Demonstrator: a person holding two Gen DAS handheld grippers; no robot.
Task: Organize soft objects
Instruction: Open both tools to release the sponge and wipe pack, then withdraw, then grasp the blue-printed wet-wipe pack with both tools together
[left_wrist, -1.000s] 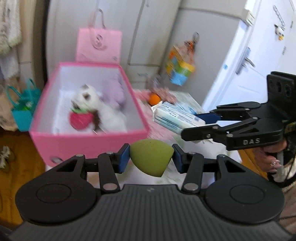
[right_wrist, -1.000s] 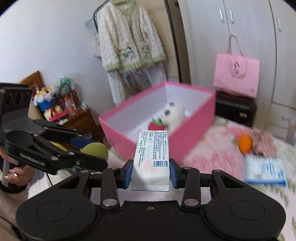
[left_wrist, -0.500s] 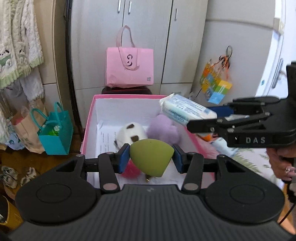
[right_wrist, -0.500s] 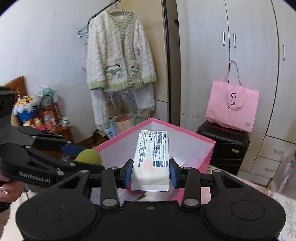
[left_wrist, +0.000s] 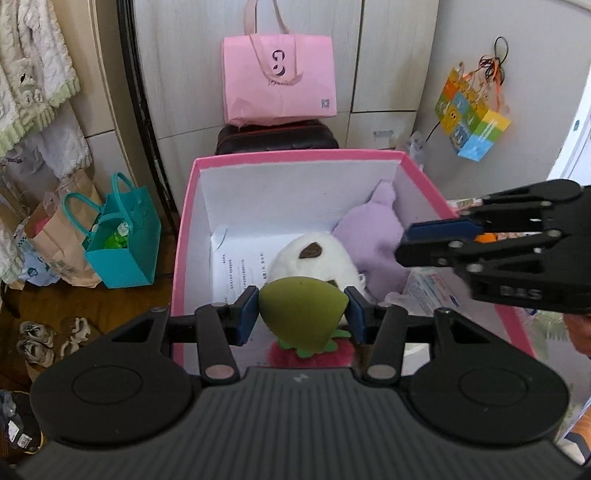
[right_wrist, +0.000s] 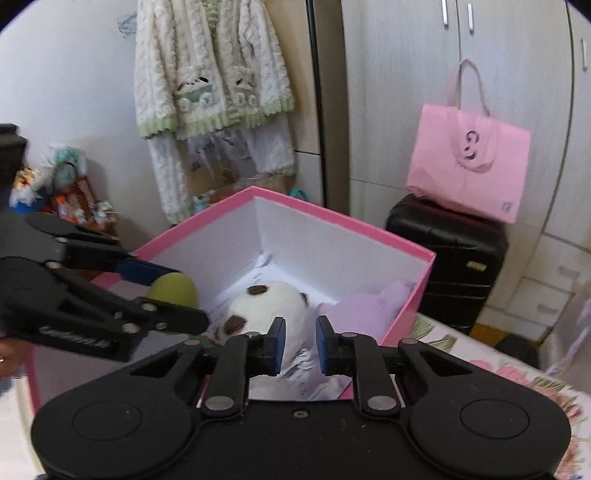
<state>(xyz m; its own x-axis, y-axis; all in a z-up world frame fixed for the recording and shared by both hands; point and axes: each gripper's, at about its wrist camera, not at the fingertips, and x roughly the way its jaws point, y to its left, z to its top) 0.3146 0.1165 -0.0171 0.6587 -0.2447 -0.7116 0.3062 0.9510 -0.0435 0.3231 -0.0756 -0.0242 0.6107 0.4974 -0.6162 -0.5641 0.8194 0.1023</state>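
Observation:
My left gripper (left_wrist: 302, 316) is shut on a green egg-shaped sponge (left_wrist: 303, 312) and holds it over the pink box (left_wrist: 295, 157). The sponge also shows in the right wrist view (right_wrist: 173, 290). Inside the box lie a white plush (left_wrist: 314, 262), a purple plush (left_wrist: 369, 236), a red strawberry plush (left_wrist: 314, 354) and a white tissue pack (left_wrist: 428, 291). My right gripper (right_wrist: 298, 345) is empty over the box, its jaws a narrow gap apart. It shows from the side in the left wrist view (left_wrist: 439, 236).
A pink paper bag (left_wrist: 279, 79) sits on a black suitcase (right_wrist: 447, 258) behind the box. A teal bag (left_wrist: 122, 236) stands on the floor at left. A fleece jacket (right_wrist: 210, 70) hangs on the wall. A floral bedspread (right_wrist: 498, 373) lies at right.
My right gripper let go of the tissue pack, which now lies in the box. Both grippers moved further over the box; the left still holds the sponge.

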